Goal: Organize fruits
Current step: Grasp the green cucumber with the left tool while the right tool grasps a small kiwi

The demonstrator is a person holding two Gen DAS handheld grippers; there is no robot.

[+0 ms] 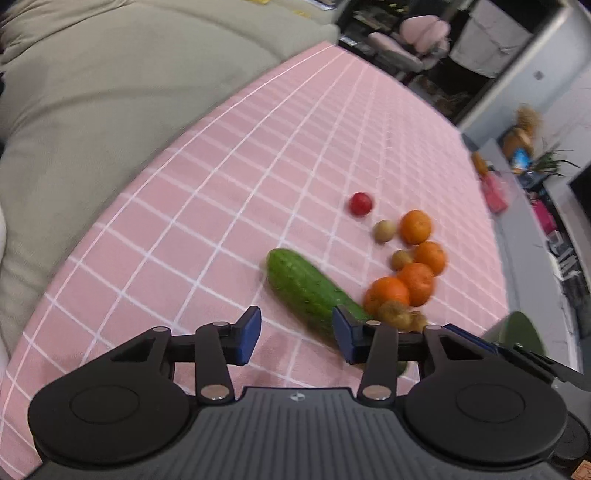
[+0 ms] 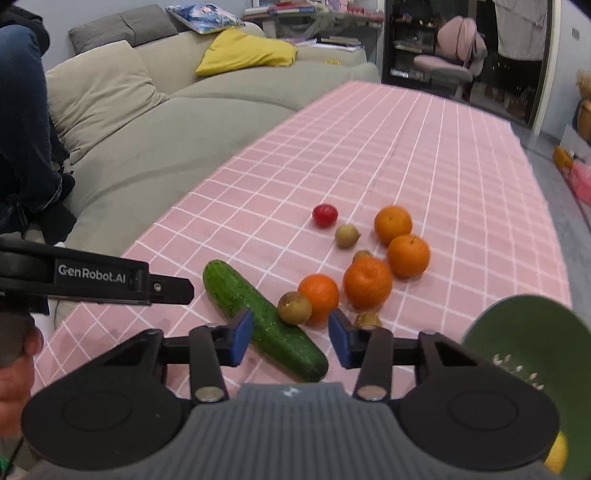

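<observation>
Both grippers partly open, nothing held. Right gripper [image 2: 290, 338] above the cucumber [image 2: 258, 317] on the desk [image 2: 369, 147], oranges [image 2: 367, 282] just ahead. Left gripper [image 1: 297, 334] has cucumber's end by its right finger; green bowl [image 2: 524, 332] to the right.

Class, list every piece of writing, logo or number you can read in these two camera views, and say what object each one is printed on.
"GenRobot.AI" – white letters on the black body of the left claw, seen in the right wrist view.
A small white emblem on the grey housing below each camera: a symbol, not readable text.
An orange sticker at the lower right corner of the left wrist view: too small and cut off to read.
Books on the far shelves: too blurred to read.
</observation>
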